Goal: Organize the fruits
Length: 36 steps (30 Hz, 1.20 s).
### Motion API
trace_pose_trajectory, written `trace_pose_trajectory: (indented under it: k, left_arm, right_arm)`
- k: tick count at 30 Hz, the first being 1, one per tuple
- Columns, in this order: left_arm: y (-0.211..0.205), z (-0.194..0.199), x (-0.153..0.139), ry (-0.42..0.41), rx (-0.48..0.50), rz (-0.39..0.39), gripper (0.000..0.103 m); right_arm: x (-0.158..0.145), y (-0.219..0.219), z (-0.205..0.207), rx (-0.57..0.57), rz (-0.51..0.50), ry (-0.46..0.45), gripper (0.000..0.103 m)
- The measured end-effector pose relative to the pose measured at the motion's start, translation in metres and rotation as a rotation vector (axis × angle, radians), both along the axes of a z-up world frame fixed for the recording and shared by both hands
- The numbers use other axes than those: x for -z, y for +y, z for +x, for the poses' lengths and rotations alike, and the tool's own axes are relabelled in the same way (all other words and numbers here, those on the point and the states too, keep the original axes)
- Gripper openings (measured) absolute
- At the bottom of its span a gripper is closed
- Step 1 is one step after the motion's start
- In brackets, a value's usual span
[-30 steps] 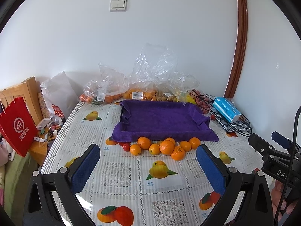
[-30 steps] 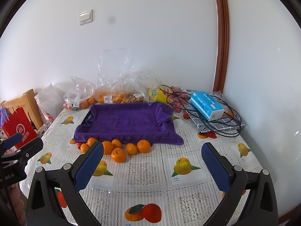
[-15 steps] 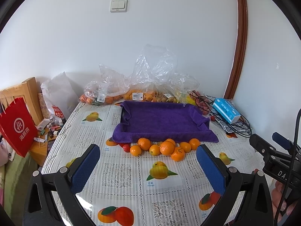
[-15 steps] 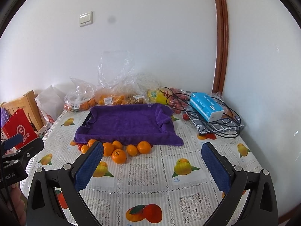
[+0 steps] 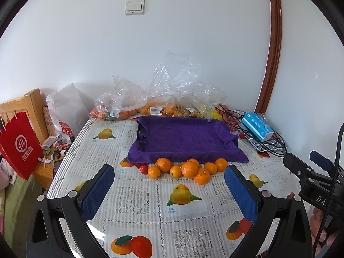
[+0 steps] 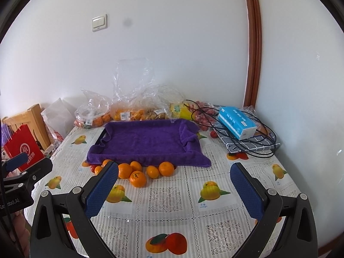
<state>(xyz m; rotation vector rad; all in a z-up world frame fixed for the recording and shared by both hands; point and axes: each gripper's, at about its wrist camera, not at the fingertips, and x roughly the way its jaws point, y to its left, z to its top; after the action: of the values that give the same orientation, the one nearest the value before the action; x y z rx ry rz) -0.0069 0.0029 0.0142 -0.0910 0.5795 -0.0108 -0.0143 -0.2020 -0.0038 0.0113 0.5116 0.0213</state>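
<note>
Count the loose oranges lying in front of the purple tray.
8 oranges, clustered in a line on the tablecloth along the purple tray's near edge. Another may be hidden behind them.

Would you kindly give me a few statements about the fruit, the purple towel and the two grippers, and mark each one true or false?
1. The oranges lie on the tablecloth at the near edge of the purple towel. True.
2. Several oranges already rest on top of the purple towel. False: its surface is bare.
3. The left gripper is open and holds nothing. True.
4. The right gripper is shut on an orange. False: its fingers stand wide apart, empty.
5. The blue tissue box sits left of the towel. False: it sits to the right, on a checked cloth.
</note>
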Motion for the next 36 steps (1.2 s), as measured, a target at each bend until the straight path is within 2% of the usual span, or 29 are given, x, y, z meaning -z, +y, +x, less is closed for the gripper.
trace_pose_trajectory:
  k: [28, 36]
  left_arm:
    - [-0.001, -0.003, 0.005, 0.000, 0.001, 0.004, 0.103]
    - [0.005, 0.004, 0.012, 0.031, -0.015, -0.011, 0.103]
  right_arm:
    - [0.009, 0.007, 0.000, -0.020, 0.006, 0.011, 0.102]
    - [0.014, 0.006, 0.009, -0.012, 0.020, 0.034, 0.102]
